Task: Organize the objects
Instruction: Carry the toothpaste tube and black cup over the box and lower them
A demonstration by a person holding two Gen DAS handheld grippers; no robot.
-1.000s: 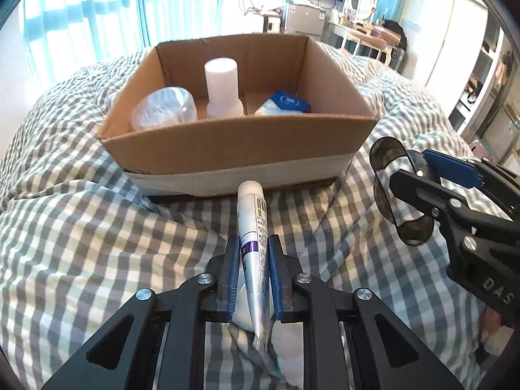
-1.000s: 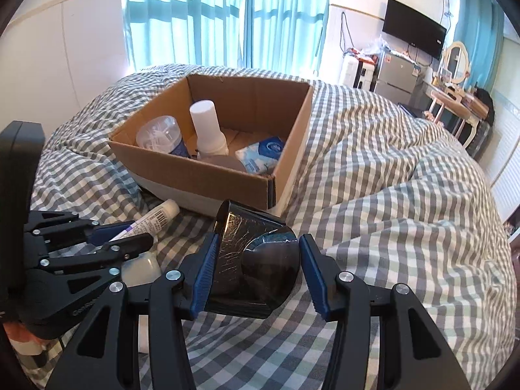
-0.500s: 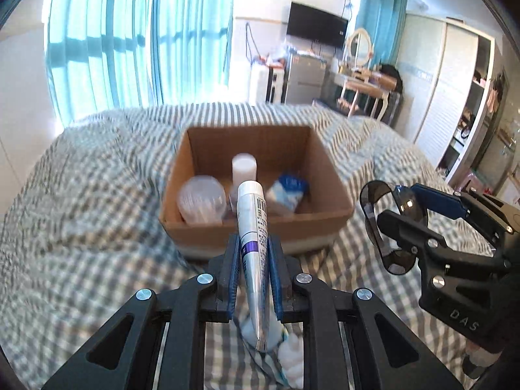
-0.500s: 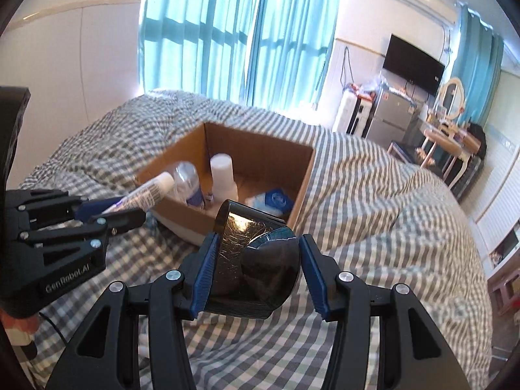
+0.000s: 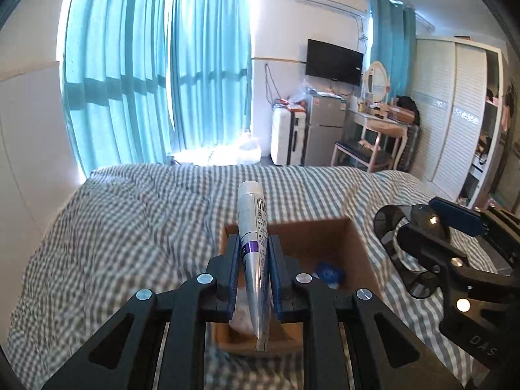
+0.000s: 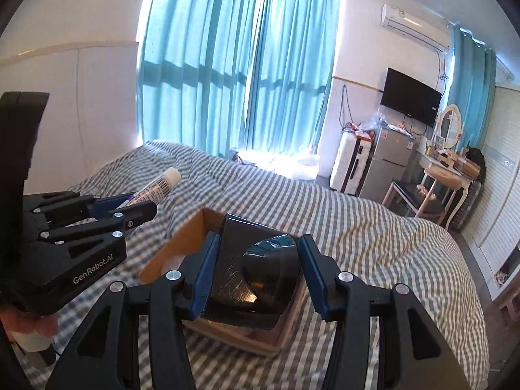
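My left gripper (image 5: 253, 243) is shut on a white tube (image 5: 251, 208) with a purple band, cap pointing forward and up. The tube hangs above the near part of an open cardboard box (image 5: 356, 243) on the bed; a blue packet (image 5: 328, 271) shows inside. My right gripper (image 6: 258, 239) is shut on a dark plastic cup (image 6: 260, 273), also held above the cardboard box (image 6: 180, 243). In the right wrist view the left gripper (image 6: 130, 209) and its tube (image 6: 159, 188) hang at the left. In the left wrist view the right gripper (image 5: 422, 227) and the cup (image 5: 390, 224) are at the right.
The box rests on a bed with a grey-and-white checked cover (image 5: 130, 227). Beyond the bed are teal curtains (image 5: 146, 81), a small fridge (image 5: 325, 126), a dressing table with a stool (image 5: 380, 130) and a white wardrobe (image 5: 455, 113). A hand (image 6: 32, 325) holds the left gripper.
Both grippers have risen and tilted up with the tube and cup still held. The box has dropped low in both views and now lies partly hidden beneath the fingers.
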